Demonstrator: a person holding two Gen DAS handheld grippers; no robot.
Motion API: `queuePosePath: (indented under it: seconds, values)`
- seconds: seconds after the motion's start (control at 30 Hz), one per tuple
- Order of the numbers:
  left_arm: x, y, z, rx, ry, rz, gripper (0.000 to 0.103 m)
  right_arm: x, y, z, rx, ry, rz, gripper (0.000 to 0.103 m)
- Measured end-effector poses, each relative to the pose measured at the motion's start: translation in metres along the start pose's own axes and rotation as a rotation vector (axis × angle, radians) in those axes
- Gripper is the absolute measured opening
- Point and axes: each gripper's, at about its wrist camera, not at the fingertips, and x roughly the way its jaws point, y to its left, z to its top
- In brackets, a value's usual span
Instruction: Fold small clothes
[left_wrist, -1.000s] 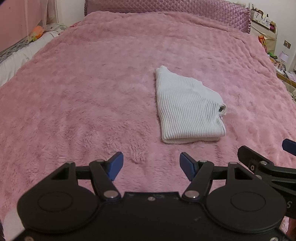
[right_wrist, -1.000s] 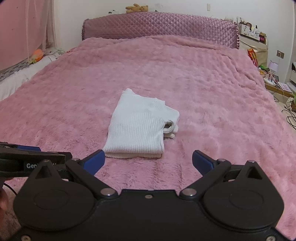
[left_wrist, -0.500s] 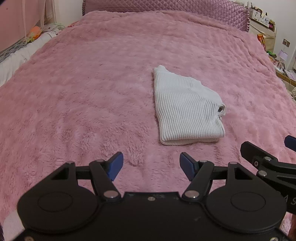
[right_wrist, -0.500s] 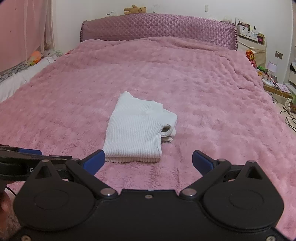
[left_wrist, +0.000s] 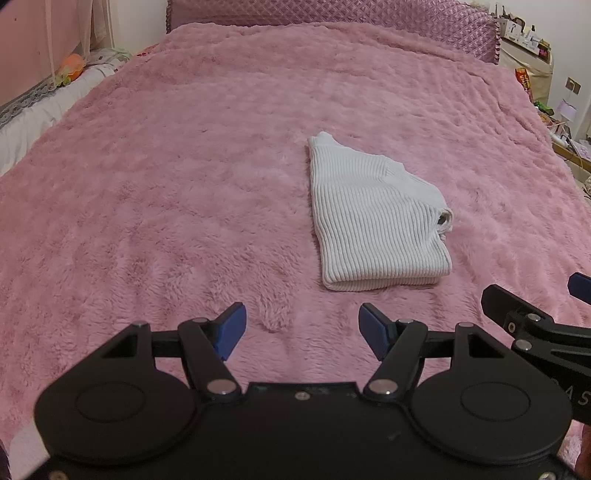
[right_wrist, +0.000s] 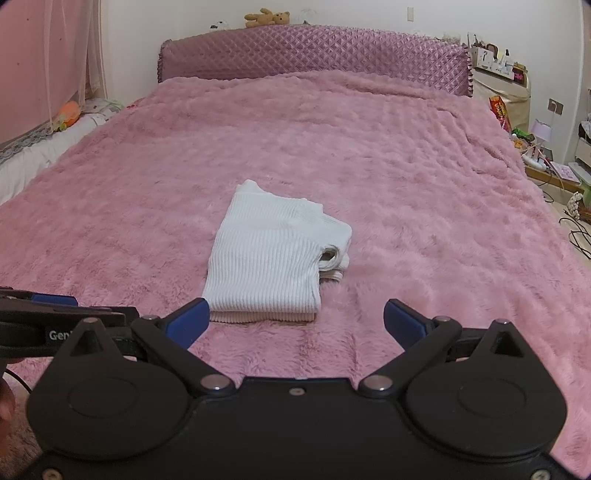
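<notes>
A white ribbed knit garment (left_wrist: 373, 218) lies folded into a compact block on the pink fluffy bedspread (left_wrist: 184, 184); the right wrist view has this garment (right_wrist: 273, 254) straight ahead. My left gripper (left_wrist: 301, 326) hovers open over bare bedspread, short of the garment and to its left, with nothing between its blue pads. My right gripper (right_wrist: 295, 321) is open too, just short of the garment's near folded edge and not touching it. Each gripper shows at the edge of the other's view.
A quilted purple headboard (right_wrist: 314, 51) with a teddy bear (right_wrist: 267, 16) on top closes the far end. A white-covered ledge with an orange toy (right_wrist: 68, 110) runs along the left. A cluttered nightstand and floor cables (right_wrist: 576, 229) lie off the bed's right edge.
Both views have tilted up slightly, so the garment sits a little lower and more of the headboard shows. The garment itself has not moved, and both grippers stay open.
</notes>
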Motion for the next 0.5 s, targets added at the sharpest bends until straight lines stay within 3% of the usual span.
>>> queuePosePath:
  seconds: [0.5]
  values:
    - [0.0006,0.0013,-0.0004,0.004,0.004,0.001,0.071,0.0020,0.0011,-0.0022,0.001,0.005,0.000,0.102]
